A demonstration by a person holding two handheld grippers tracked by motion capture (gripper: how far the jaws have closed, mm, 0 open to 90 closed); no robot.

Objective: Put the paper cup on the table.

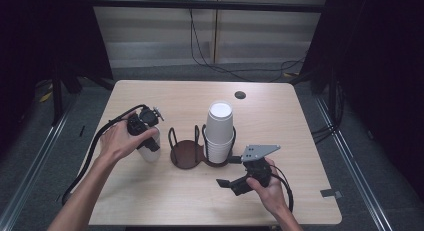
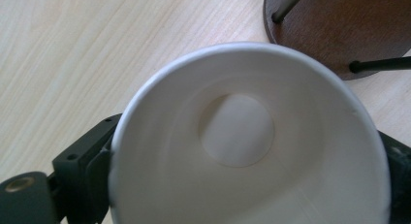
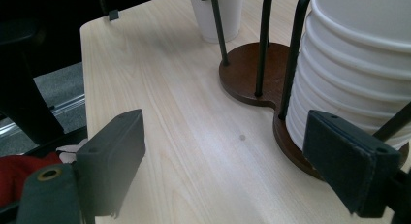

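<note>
A single white paper cup [image 1: 149, 152] stands mouth up on the table just left of the holder, and my left gripper [image 1: 148, 141] is shut on it from above. Seen from the left gripper view, the cup's [image 2: 242, 151] open mouth sits between the two black jaws. The wire cup holder [image 1: 187, 155] has a brown double base; its left ring is empty. Its right ring holds a stack of upside-down white cups [image 1: 219, 133]. My right gripper [image 1: 229, 172] hovers low in front of that stack, open, with nothing in it [image 3: 230, 156]. The stack [image 3: 358, 64] is close by its right jaw.
The light wooden table [image 1: 280, 116] has a black round grommet [image 1: 240, 95] near its far edge and a small dark tab [image 1: 330, 193] at the near right. Cables trail from both grippers. Dark curtains flank the table. The near front of the table is bare wood.
</note>
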